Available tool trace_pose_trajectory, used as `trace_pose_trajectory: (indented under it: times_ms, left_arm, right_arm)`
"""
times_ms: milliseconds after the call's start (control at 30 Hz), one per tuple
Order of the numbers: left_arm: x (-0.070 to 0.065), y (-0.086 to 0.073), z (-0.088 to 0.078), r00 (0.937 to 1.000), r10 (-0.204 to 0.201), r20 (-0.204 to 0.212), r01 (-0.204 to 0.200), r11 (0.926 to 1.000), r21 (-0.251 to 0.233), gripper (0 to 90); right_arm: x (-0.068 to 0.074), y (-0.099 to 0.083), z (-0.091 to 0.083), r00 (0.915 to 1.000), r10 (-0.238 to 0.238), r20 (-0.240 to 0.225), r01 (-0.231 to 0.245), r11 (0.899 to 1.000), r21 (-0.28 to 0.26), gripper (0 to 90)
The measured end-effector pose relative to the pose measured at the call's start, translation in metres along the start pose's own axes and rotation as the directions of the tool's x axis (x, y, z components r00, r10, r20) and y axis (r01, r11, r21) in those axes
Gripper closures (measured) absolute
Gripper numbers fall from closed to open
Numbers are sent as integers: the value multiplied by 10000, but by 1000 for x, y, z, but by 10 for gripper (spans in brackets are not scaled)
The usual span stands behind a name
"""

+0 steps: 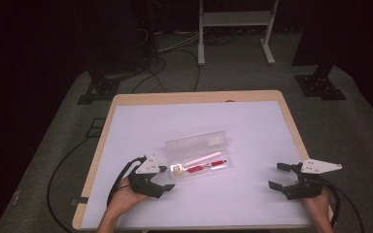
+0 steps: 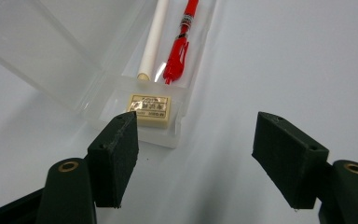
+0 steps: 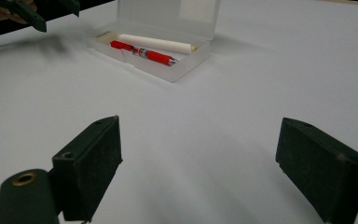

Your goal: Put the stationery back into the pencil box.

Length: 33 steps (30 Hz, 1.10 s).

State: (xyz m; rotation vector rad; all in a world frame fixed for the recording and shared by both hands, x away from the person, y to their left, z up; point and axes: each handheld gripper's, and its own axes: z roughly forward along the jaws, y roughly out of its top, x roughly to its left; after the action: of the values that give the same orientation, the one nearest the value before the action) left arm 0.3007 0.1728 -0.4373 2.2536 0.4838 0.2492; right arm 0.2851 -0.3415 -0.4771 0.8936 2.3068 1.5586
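High view: clear plastic pencil case lies open mid-table, lid flipped to the far side. Inside: eraser at the left end, red pen and white stick to its right. Left tool sits just near-left of the case, spread, nothing in it. Right tool well apart at the near right, spread, nothing in it.

Left gripper view: left tool jaws wide, nothing between; eraser just beyond the left jaw, in the case's near end; red pen and white stick behind it.

Right gripper view: right tool jaws wide over bare table; pencil case far off, with the red pen and white stick in it.
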Motion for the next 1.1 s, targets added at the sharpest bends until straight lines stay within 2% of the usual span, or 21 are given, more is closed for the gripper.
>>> trace_pose_trajectory:
  times_ms: [500, 1100]
  left_arm:
    - [0, -15, -12, 9986, -489, -187, 486, 9987, -159, 242]
    - [1, -26, -25, 9956, -799, -491, 785, 9965, -299, 193]
  right_arm:
    - [0, 0, 0, 10000, 15, 36, -15, 10000, 12, 134]
    - [0, 0, 0, 10000, 28, 38, -28, 10000, 9, 134]
